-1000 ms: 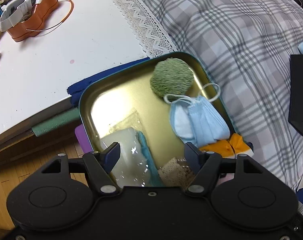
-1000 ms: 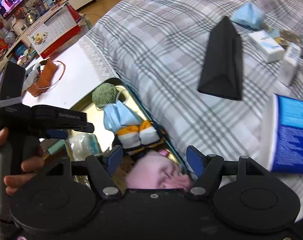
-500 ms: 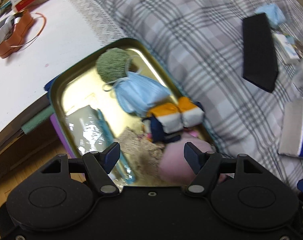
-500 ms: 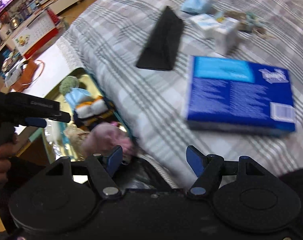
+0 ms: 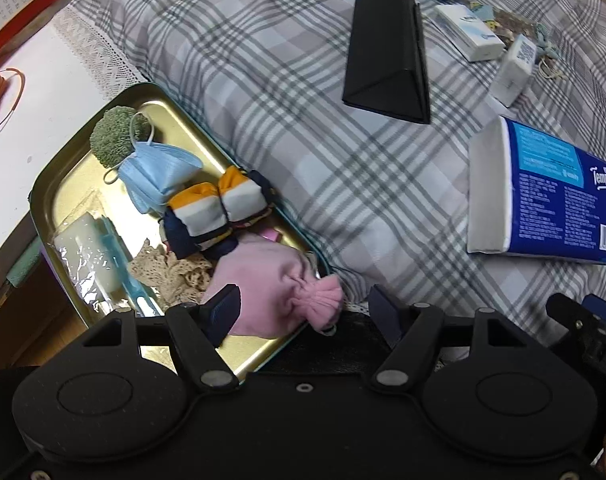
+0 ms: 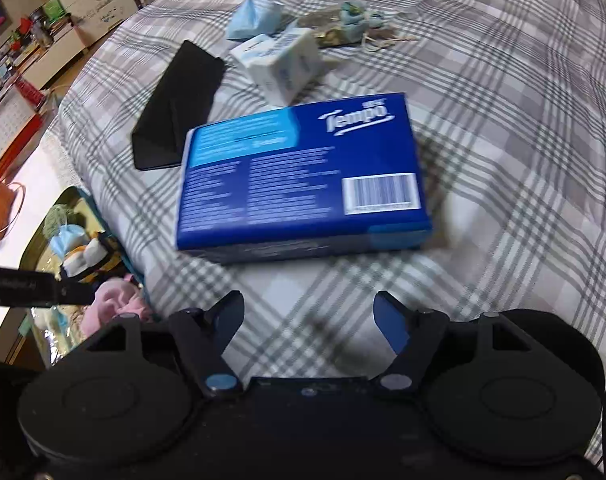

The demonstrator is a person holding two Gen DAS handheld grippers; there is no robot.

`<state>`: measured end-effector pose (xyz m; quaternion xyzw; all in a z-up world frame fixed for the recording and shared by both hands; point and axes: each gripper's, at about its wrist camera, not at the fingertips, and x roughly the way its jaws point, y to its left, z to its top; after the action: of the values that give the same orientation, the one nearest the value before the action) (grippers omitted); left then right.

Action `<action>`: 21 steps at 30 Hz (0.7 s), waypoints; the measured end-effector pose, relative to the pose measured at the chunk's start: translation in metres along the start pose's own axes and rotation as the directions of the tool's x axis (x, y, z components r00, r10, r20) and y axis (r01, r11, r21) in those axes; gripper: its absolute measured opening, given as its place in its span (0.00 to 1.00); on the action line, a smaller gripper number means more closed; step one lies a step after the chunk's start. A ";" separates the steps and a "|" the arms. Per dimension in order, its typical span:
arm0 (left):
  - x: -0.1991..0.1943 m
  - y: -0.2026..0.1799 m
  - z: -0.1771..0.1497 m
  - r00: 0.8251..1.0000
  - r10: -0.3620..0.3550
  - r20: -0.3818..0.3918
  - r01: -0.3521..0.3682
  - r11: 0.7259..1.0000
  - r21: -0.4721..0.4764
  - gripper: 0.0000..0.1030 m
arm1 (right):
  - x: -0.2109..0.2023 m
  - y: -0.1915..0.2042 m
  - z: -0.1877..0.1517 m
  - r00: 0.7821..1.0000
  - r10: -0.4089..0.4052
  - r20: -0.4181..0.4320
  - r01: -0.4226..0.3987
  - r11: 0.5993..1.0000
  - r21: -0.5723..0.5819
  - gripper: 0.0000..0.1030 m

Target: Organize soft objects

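A gold tin tray point(image 5: 69, 168) lies at the bed's left edge. It holds a green pom-pom point(image 5: 113, 142), a blue face mask point(image 5: 159, 178), a rolled orange-white-navy cloth point(image 5: 219, 208), beige lace point(image 5: 175, 274), a plastic-wrapped pack point(image 5: 89, 258) and a pink pouch point(image 5: 275, 292). My left gripper point(image 5: 305, 308) is open and empty, just above the pink pouch. My right gripper point(image 6: 309, 316) is open and empty over the plaid bedspread, in front of a blue tissue pack point(image 6: 303, 172), also in the left wrist view point(image 5: 551, 196). The tray shows at the right wrist view's left edge point(image 6: 69, 196).
On the plaid bedspread point(image 5: 303, 80) lie a black triangular case point(image 5: 387, 44), small white tissue packs point(image 5: 469, 30), another blue mask point(image 6: 255, 16) and small oddments point(image 6: 355, 24). A white table point(image 5: 31, 92) with an orange object stands left of the bed.
Both grippers have swung right, away from the tray and toward the bed. The right gripper now faces the blue tissue pack. Both stay open and empty.
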<state>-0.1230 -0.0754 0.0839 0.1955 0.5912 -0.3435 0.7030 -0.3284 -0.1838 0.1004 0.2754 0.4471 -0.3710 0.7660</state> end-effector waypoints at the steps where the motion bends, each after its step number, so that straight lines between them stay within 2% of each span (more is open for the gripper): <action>1: 0.000 -0.003 0.000 1.000 -0.001 0.001 0.001 1.000 0.005 0.65 | 0.002 -0.001 0.001 1.000 -0.007 0.004 0.007 1.000 0.001 0.69; 8: 0.005 -0.023 0.003 1.000 -0.005 -0.016 0.006 0.999 0.032 0.65 | 0.011 -0.014 0.011 0.997 -0.054 0.051 0.052 0.998 0.030 0.69; 15: 0.004 -0.035 0.008 1.000 -0.009 -0.016 0.010 0.999 0.042 0.65 | 0.016 -0.023 0.024 0.998 -0.006 0.058 0.002 0.997 0.073 0.66; 21: 0.001 -0.043 0.011 1.000 -0.013 -0.008 0.014 0.999 0.049 0.65 | 0.017 -0.025 0.038 0.995 -0.016 0.101 0.006 0.995 0.095 0.65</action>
<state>-0.1459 -0.1129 0.0907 0.2098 0.5867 -0.3618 0.6934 -0.3246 -0.2320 0.0998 0.2897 0.3910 -0.4095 0.7717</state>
